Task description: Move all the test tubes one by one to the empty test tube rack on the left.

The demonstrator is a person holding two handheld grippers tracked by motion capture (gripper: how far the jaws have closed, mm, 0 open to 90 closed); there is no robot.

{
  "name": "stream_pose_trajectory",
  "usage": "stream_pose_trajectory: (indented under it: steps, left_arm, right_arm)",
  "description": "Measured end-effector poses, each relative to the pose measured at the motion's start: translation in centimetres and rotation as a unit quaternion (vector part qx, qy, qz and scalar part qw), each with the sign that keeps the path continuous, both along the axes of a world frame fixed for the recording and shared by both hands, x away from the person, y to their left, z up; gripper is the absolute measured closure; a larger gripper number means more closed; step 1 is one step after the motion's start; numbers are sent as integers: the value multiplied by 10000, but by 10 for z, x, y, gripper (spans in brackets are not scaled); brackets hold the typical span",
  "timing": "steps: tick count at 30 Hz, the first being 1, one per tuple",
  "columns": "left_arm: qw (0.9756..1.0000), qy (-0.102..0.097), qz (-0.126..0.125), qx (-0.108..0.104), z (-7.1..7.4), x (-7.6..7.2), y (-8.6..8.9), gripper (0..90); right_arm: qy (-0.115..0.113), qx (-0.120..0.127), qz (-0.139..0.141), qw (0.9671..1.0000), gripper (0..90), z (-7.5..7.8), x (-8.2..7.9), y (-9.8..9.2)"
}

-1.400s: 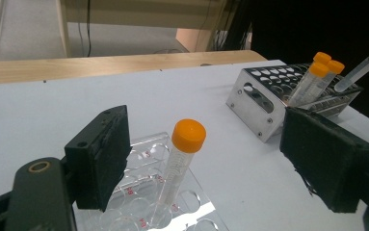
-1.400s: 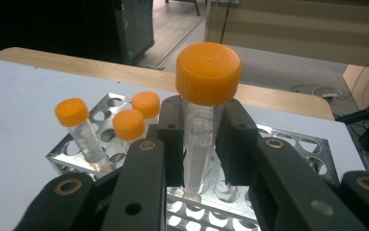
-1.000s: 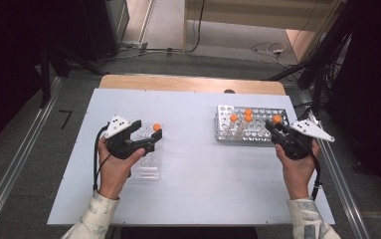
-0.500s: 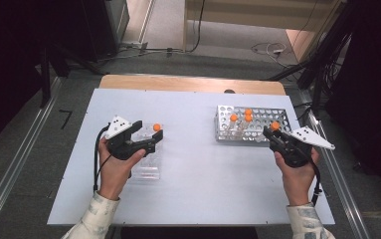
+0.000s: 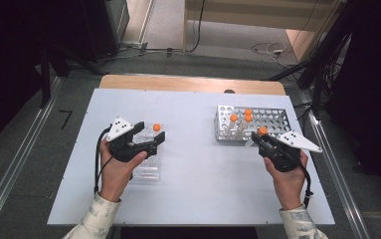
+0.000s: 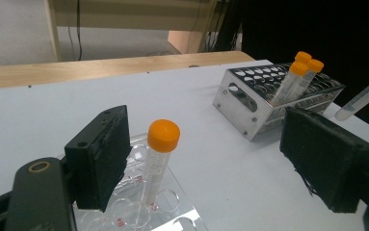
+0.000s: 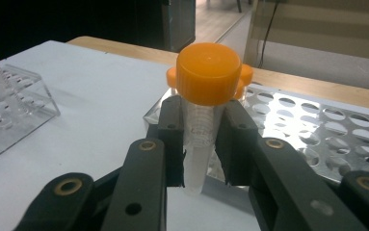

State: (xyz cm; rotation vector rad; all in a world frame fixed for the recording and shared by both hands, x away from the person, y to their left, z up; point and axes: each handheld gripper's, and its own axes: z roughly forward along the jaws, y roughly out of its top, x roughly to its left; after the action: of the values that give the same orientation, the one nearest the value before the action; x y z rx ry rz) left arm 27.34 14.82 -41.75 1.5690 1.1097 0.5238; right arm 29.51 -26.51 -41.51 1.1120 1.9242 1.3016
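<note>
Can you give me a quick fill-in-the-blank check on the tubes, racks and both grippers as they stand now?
1. The right gripper is shut on a tube with an ____ cap.
2. The left gripper has its jaws ____ around the tube in the clear rack.
3. The metal rack holds ____ capped tubes.

Missing words: orange; open; three

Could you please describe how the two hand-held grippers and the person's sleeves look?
Both the left gripper and the right gripper are black, each with two flat jaws faced with dark pads. Each carries a pale grey triangular plate on top and trails a black cable. The person wears light, faintly patterned sleeves.
</note>
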Motion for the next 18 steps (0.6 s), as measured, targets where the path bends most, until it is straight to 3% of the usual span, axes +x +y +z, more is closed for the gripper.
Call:
stream_pose_trajectory:
  steps: [18]
  left_arm:
    - [9999,-70,-110,4,4,-5,-5,183]
  right_arm:
    - [87,-107,379,9992,718,-7,-7,28]
